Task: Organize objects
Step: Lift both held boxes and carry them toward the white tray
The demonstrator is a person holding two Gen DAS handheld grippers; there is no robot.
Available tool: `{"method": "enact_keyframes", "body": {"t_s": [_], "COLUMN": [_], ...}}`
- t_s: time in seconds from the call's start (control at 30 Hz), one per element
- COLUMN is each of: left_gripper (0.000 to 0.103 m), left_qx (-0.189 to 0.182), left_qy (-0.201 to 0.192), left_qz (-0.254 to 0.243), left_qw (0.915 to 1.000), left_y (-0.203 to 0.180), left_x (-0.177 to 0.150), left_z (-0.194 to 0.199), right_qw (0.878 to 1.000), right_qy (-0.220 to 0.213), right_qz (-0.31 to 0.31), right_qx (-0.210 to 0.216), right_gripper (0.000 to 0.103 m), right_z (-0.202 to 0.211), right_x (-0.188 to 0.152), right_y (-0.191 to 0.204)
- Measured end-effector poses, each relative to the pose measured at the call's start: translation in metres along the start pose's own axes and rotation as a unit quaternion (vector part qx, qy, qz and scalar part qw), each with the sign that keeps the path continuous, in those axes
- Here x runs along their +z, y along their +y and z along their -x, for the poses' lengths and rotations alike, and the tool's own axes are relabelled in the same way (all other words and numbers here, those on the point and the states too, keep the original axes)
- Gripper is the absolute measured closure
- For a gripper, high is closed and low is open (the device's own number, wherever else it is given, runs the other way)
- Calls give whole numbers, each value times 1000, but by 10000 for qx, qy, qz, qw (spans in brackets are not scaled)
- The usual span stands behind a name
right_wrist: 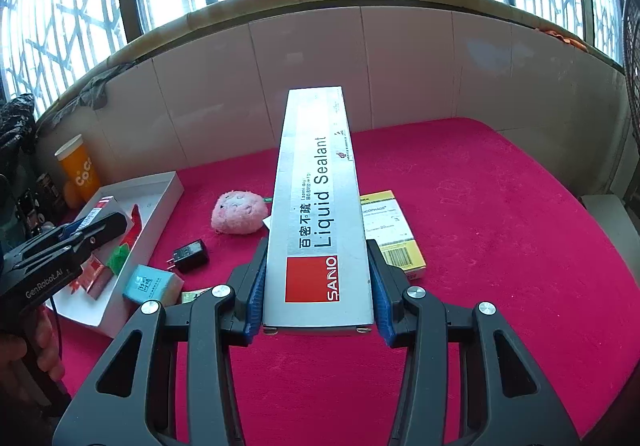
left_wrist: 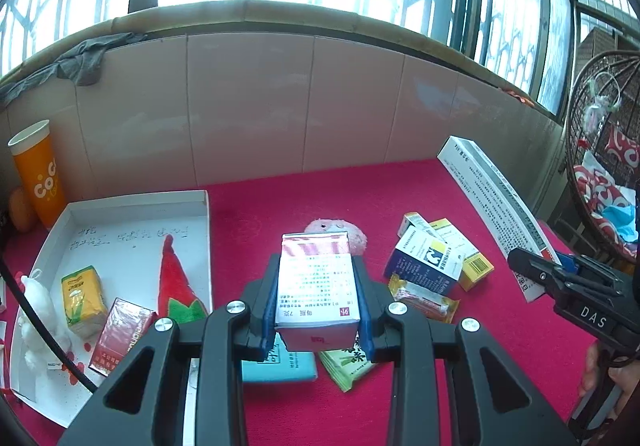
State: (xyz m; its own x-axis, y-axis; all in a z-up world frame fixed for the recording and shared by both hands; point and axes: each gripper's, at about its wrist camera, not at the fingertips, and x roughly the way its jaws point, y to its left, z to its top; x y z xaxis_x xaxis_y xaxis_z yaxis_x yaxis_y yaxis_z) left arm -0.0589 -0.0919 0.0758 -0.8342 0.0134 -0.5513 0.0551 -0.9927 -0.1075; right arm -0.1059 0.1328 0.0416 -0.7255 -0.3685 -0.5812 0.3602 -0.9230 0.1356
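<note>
Red-and-white striped cardboard, a small medicine box (left_wrist: 314,278), sits clamped between the blue pads of the left gripper (left_wrist: 318,286), lifted above the crimson cloth-covered table (left_wrist: 360,182). The right gripper (right_wrist: 318,286) is closed on the near end of a long silver sealant carton (right_wrist: 316,206) printed "Liquid Sealant", which juts forward and upward over the same cloth.

Beneath the left gripper lie a teal soap-like packet (left_wrist: 280,366) and a green sachet (left_wrist: 344,366). Just beyond the held box rests a fluffy pink plush toy (left_wrist: 336,230). To the right is a loose heap of small cartons, a blue-and-white one (left_wrist: 424,262) leaning on a yellow one (left_wrist: 472,266). A black plug adapter (right_wrist: 188,256) lies near the plush.

At the left stands a shallow white cardboard tray (left_wrist: 132,206) holding a yellow drink carton (left_wrist: 82,296), a red packet (left_wrist: 120,334), a white soft toy (left_wrist: 40,306) and a red-and-green felt piece (left_wrist: 176,282). An orange paper cup (left_wrist: 38,178) stands behind the tray by the tiled wall.
</note>
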Motion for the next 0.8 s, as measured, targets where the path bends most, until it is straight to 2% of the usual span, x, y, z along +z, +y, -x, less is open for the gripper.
{"method": "enact_keyframes", "body": {"t_s": [0.8], "left_gripper": [71], "left_qx": [428], "left_qy": [-355], "left_qz": [775], "left_qw": [9954], "left_y": [84], "left_x": [-2], "left_z": [35], "right_qw": [9962], "right_qy": [-64], "right_qz": [737], "right_qx": [449], "right_gripper": [59], "right_z": [-1], "right_x": [24], "right_y": [104]}}
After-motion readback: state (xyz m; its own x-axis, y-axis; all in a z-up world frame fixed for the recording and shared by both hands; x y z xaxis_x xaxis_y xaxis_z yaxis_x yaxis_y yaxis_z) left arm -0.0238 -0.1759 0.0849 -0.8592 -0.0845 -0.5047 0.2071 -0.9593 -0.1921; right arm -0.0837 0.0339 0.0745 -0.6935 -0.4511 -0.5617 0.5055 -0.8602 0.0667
